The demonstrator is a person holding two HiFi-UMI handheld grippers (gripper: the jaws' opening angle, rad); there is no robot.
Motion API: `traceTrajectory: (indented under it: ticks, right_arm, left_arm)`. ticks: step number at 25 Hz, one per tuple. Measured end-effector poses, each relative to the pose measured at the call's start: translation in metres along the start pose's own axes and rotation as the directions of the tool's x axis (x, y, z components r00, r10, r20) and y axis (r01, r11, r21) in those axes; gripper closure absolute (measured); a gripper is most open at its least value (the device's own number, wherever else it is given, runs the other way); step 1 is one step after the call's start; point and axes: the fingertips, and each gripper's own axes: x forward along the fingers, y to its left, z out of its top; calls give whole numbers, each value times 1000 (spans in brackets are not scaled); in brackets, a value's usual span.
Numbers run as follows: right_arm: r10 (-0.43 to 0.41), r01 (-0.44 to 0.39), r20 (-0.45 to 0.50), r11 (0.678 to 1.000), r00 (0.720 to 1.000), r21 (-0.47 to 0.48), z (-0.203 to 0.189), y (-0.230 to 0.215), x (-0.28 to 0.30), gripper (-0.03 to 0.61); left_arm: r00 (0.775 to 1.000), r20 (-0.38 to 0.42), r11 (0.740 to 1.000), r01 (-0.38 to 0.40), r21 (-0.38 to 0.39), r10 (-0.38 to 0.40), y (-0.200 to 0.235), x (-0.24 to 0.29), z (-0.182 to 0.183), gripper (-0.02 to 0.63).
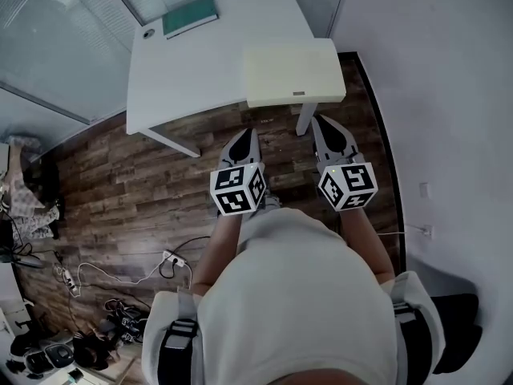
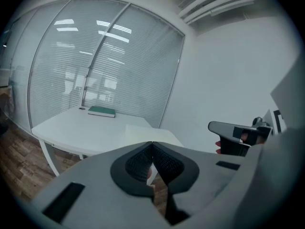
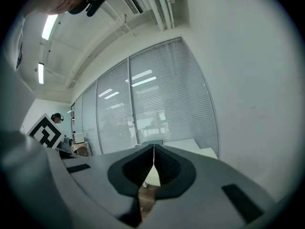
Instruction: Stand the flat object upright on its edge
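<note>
green book (image 1: 190, 16) lies flat at the far corner of the white table (image 1: 200, 74); cream side table (image 1: 292, 72) stands between it and the left gripper (image 1: 247, 133) and right gripper (image 1: 324, 123), both closed, empty.

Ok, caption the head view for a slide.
Shut, the left gripper and right gripper face the table bearing a flat book.
</note>
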Motion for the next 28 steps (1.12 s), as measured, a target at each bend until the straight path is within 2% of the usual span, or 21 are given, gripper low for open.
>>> traceTrajectory:
  ticks: [12, 28]
  right_arm:
    - [-40, 40, 2, 999, 999, 28, 23, -9, 71, 558]
    - [-131, 130, 23, 991, 991, 26, 34, -21, 136, 558]
  left_arm:
    - [998, -21, 998, 62, 12, -62, 34, 56, 43, 593]
    - [985, -51, 985, 166, 39, -164, 65, 119, 73, 592]
